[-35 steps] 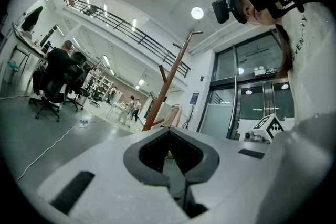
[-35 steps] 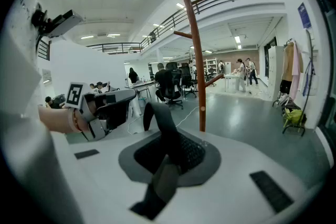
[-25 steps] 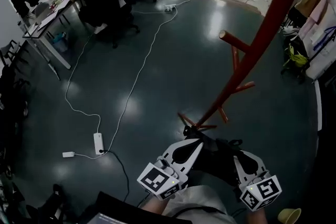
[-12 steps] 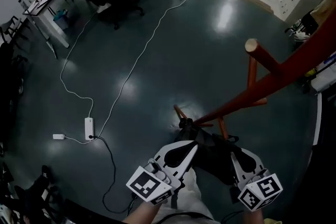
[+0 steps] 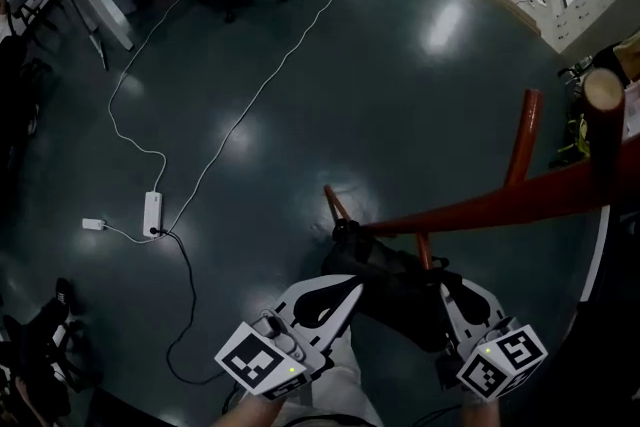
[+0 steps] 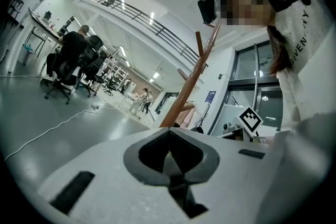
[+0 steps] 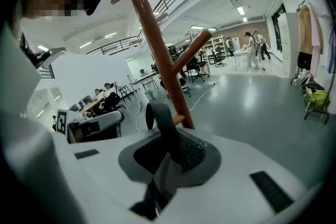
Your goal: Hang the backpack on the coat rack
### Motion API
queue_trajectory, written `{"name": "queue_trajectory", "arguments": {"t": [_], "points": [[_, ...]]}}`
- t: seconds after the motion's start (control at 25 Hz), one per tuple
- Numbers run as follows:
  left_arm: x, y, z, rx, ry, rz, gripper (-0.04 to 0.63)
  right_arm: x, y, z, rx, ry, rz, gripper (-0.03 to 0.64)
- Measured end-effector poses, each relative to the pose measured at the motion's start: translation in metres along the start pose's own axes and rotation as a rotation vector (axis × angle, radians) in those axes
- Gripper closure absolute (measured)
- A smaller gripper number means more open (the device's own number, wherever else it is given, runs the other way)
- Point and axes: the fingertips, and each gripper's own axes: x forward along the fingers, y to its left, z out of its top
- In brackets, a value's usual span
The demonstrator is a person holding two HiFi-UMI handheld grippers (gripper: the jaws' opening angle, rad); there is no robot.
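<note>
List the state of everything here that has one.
coat rack: upright, nothing visibly hung on it.
backpack: unhung, held low beside the rack.
left hand-held gripper: shut, at the backpack's edge.
right hand-held gripper: shut on the backpack's strap.
power strip: cable plugged in.

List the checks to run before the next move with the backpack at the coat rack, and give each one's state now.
1. Right gripper grip: jaws are shut on the strap of the backpack, with the loop standing above them. Ok.
2. Left gripper grip: jaws are together with a thin dark strip pinched between them, tip against the backpack. Ok, it seems.
3. Pegs free: the pegs of the coat rack that are in view are bare. Ok.
4. Loop on a peg: the loop sits close to a low peg. Whether it is over it, cannot tell.
5. Floor: the power strip lies well to the left of the rack. Ok.
</note>
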Motion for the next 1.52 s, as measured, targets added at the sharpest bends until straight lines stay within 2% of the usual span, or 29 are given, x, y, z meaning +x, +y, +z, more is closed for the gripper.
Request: {"name": "queue_trajectory", "arguments": {"t": [0.32,0.48,0.8,1.16,1.32,1.4,1.52], "points": [[-0.003,0.013,-0.016,-0.022,0.013,0.029,0.586,0.019,-0.017,-0.022,-0.014,0.053,0.017,0.574],[-0.004,0.016,-0.018,-0.033,0.006,0.036,0.586,0.031,-0.017,-0.024,-0.065,0.064,0.015,0.574],[-0.012,0.019,-0.019,-0.031,0.003,0.062,0.586,0.039,-0.023,-0.032,-0.258,0.080,-0.092,0.572],[-0.020,0.017,-0.026,-0.036,0.002,0.075,0.586,0.050,-0.028,-0.035,-0.305,0.076,-0.145,0.572],[-0.026,0.018,-0.025,-0.040,-0.003,0.079,0.586,0.049,-0.027,-0.031,-0.278,0.044,-0.151,0.549],[-0.027,0.019,-0.025,-0.042,-0.005,0.083,0.586,0.047,-0.029,-0.034,-0.238,0.048,-0.129,0.480],[-0.029,0.018,-0.024,-0.042,-0.007,0.086,0.586,0.039,-0.033,-0.042,-0.137,0.034,-0.095,0.441]]}}
